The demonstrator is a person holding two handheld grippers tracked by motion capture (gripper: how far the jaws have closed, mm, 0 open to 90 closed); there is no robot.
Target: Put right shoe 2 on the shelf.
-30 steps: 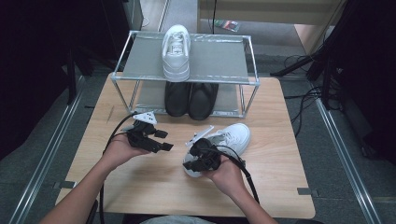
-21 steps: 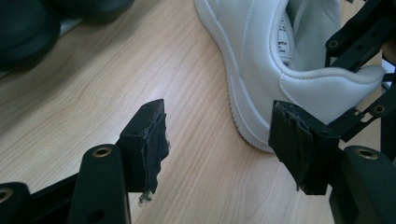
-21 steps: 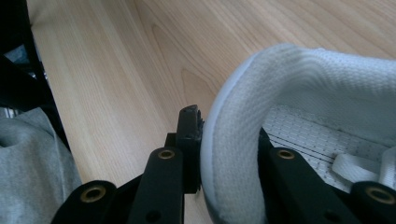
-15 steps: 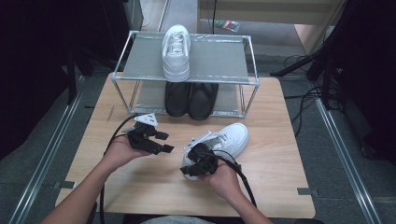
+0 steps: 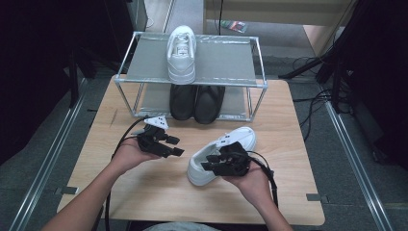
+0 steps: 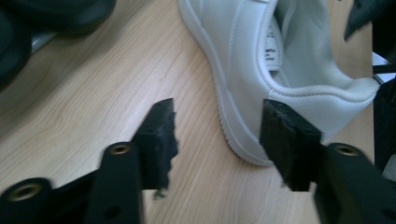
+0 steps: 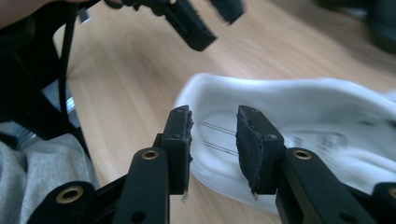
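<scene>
Nearest the tabletop's [image 5: 144, 192] front edge, the right hand-held gripper [image 5: 211, 162] hangs over the heel of the white shoe [image 5: 240, 142], jaws parted, likely lining up a grip. The left hand-held gripper [image 5: 174, 146] waits beside it, gaping and empty. Toward the far edge stands the shoe rack [image 5: 216, 62], probably its destination.

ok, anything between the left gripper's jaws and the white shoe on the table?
Nothing. In the left gripper view, bare wood separates the left gripper from the white shoe.

Left gripper [image 5: 175, 146] hovers with jaws wide apart, while right gripper [image 5: 208, 161] holds its jaws narrowly parted.
</scene>
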